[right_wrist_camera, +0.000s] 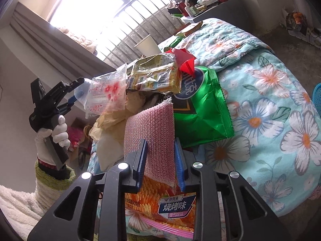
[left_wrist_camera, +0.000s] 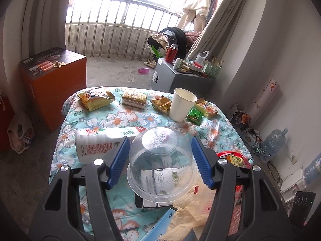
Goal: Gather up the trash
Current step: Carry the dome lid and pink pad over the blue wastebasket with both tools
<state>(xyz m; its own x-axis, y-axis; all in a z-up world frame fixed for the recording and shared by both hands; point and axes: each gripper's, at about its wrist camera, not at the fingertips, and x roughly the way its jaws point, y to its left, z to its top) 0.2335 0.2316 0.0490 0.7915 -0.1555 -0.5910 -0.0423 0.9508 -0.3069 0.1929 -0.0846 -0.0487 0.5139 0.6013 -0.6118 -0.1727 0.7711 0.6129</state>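
trash lies scattered over a floral quilt (left_wrist_camera: 112,120), largest item a white plastic bottle (left_wrist_camera: 96,142) on its side just left of the left gripper (left_wrist_camera: 160,160). a clear plastic dome lid (left_wrist_camera: 160,160) sits upside-down between that gripper's blue pads (left_wrist_camera: 118,160), which stand at its two sides; contact cannot be told for certain, though the lid appears held off the quilt. ahead of it, a white paper cup (left_wrist_camera: 183,104) stands upright among crumpled snack wrappers (left_wrist_camera: 95,98). in the right wrist view, the right gripper (right_wrist_camera: 160,160) is closed on a pink bubble-wrap sheet (right_wrist_camera: 150,132), its pads pressing both faces. just right of the sheet lies a green foil bag (right_wrist_camera: 202,110); above, a yellow wrapper (right_wrist_camera: 154,76); below the fingers, an orange chip bag (right_wrist_camera: 160,200). far left, a white-gloved hand (right_wrist_camera: 58,132) grasps the other gripper.
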